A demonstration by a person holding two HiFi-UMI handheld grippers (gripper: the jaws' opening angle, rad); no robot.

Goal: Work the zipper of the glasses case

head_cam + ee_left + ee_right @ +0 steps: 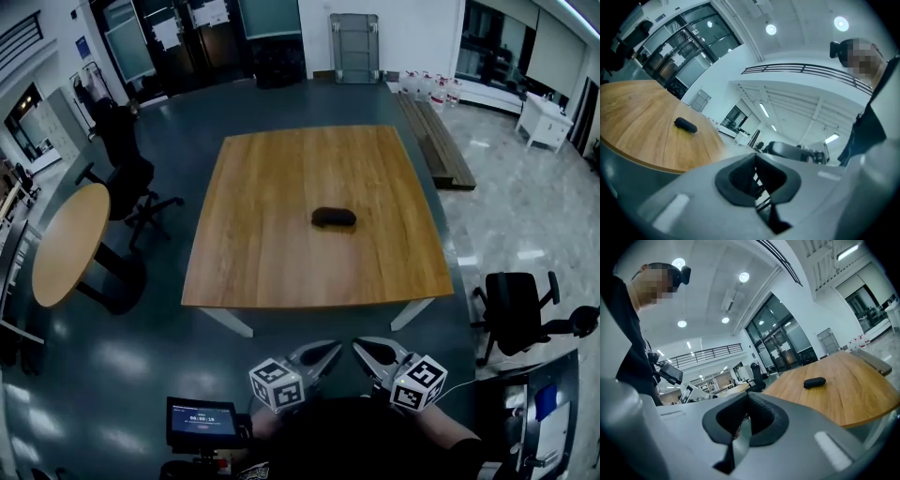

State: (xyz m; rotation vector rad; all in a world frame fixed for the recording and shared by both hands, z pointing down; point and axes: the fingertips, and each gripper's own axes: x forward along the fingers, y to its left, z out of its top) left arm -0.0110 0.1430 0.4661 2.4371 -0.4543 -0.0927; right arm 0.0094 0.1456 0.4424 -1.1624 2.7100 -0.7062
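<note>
Presently, a small dark oval glasses case (334, 217) is noted lying near the middle of the square light-wood bench (272, 272); its zipper is too small to be made out. The left gripper (328, 350) and right gripper (366, 350) are held side by side off the near bench edge, well apart from the case. Both pairs of fingers are pressed together, with nothing gripped between them.

Wood-grain table (281, 253), prob. matt fabric case (334, 217)

Office: swivel chairs (521, 314), meeting table (281, 253), glass partitions (131, 42).
</note>
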